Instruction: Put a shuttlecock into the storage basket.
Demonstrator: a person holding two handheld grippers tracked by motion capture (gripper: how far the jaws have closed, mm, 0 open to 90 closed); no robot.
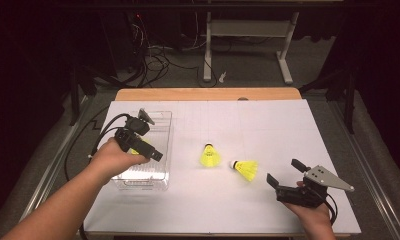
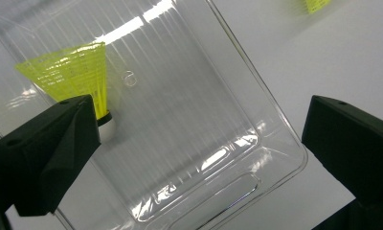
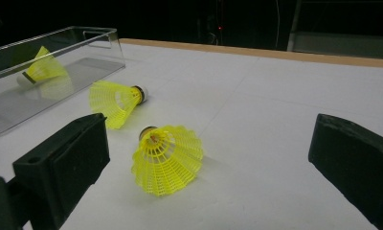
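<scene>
- Sorting shuttlecocks into the clear box point(image 1: 160, 150), as far as we can judge w/o a task line: one shuttlecock in the box point(image 2: 79, 76), two on the white worktop point(image 1: 288, 130).
- Left gripper point(image 2: 199, 143) hangs over the box, fingers spread wide, holding nothing. The boxed shuttlecock lies by the left-hand finger point(image 2: 50, 153) in the left gripper view, cork end partly hidden behind it; not between the fingers, not pinched.
- Right gripper point(image 3: 204, 172) sits low at the near right of the worktop, fingers spread, empty, aimed at the nearer shuttlecock point(image 3: 168, 158).
- That one lies on its side, skirt toward us, cork pointing away, between the two fingers in the right gripper view but apart from both.
- Farther shuttlecock point(image 3: 115, 101) lies on its side too, just beyond, between the nearer one and the box, cork pointing right.
- Next move, we reckon: right gripper goes fwd so the fingers straddle the nearer one, closes gently on skirt or cork, lifts, carries it to the box.
- Left gripper prob. needs to clear off the box first.
</scene>
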